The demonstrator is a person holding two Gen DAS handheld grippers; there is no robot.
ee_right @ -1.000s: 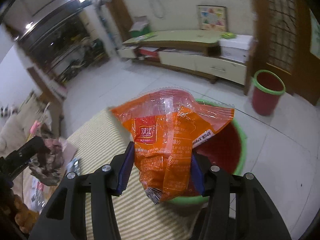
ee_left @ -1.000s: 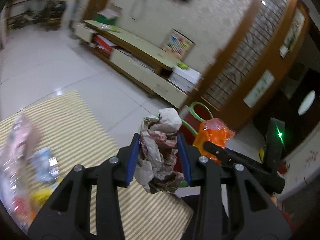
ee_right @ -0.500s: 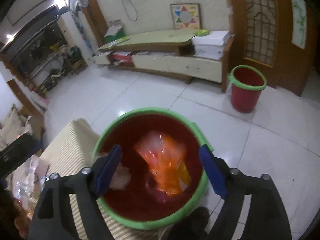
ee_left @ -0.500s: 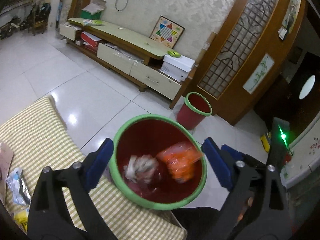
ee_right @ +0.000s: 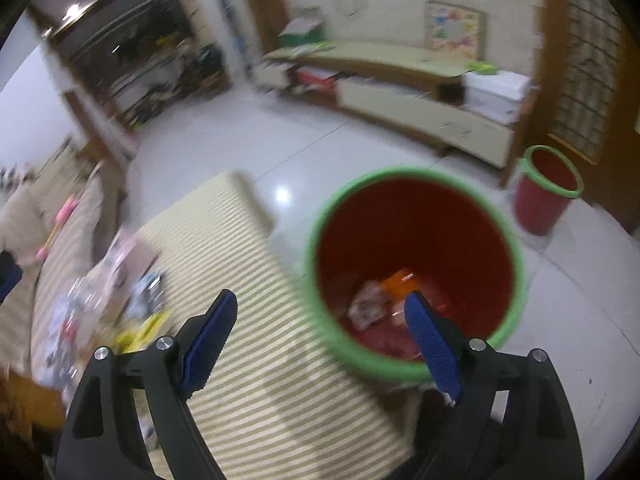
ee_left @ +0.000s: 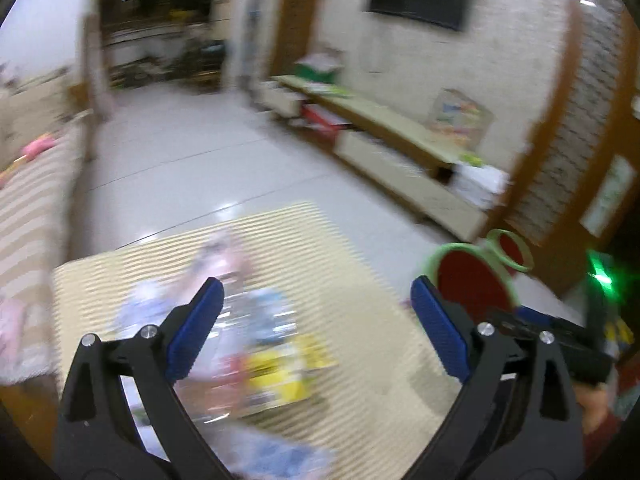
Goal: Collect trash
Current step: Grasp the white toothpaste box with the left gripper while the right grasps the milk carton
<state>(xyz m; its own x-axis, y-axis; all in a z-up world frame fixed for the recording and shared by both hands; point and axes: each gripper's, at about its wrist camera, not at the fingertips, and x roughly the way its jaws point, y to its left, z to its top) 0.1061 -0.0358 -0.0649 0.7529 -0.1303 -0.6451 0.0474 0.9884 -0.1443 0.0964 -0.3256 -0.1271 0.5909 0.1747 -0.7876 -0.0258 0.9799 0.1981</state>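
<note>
left gripper (ee_left: 316,316): jaws spread wide and empty, nothing between the blue pads (ee_left: 195,322); it points over the striped cloth (ee_left: 360,360), which suits lining up on a fresh piece.
right gripper (ee_right: 322,334): also released and empty, its right pad overlapping the near rim of the red bin (ee_right: 416,364) in the right wrist view, the left pad over the cloth; it sits at the boundary between drop point and pile.
trash pile (ee_left: 256,344): a loose, blurred spread of wrappers on the cloth, a yellow packet (ee_left: 280,376) nearest the left gripper's gap, pale blue and pink pieces around it; single items are too smeared to name.
collected trash: an orange wrapper (ee_right: 404,280) and a crumpled paper wad (ee_right: 366,304) lie at the bottom of the red bin, touching each other.
bin placement: the green-rimmed bin stands on the floor right against the cloth's edge, likely so a short swing carries each piece from pile to bin.
second bin (ee_right: 548,190): a smaller red bin stands well apart by the wooden screen, not in play.
progress: partial by the look of it; two pieces binned, much of the pile untouched.
next move: probably lowering an open gripper over one wrapper; thin film lying flat may slip the pads, and the motion blur suggests aim is not settled.
</note>
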